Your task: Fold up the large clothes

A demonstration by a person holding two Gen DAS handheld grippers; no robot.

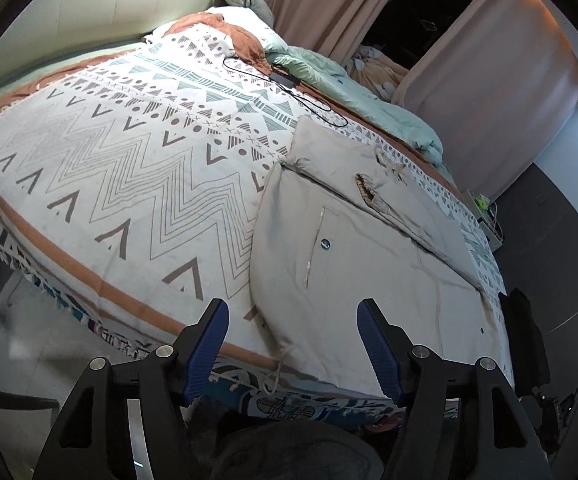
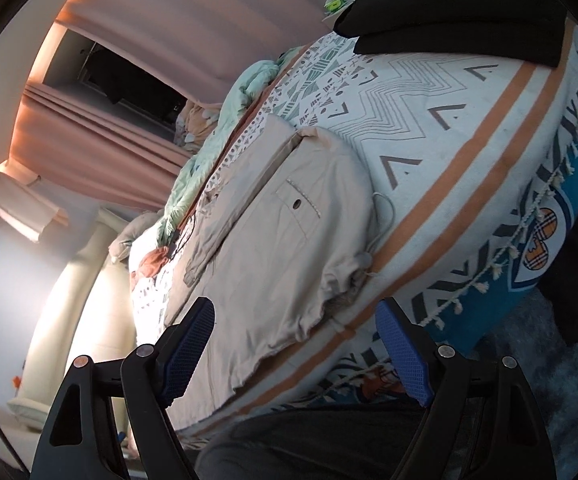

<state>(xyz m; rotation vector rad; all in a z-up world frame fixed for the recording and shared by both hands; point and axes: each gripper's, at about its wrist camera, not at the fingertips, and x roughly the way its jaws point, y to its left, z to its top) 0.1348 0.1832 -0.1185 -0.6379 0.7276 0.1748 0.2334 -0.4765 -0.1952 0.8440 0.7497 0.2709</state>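
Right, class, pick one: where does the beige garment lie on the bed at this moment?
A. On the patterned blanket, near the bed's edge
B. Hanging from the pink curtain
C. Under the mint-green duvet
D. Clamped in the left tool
A: the beige garment lies spread on the patterned blanket by the bed's edge, apart from the mint-green duvet, and neither tool grips it.

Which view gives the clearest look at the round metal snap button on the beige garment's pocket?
The left wrist view: the round metal snap button faces the camera, shiny and sharp, beside the pocket's pale edge on the beige garment. The right wrist view shows the same button smaller, darker and tilted, though unobstructed.
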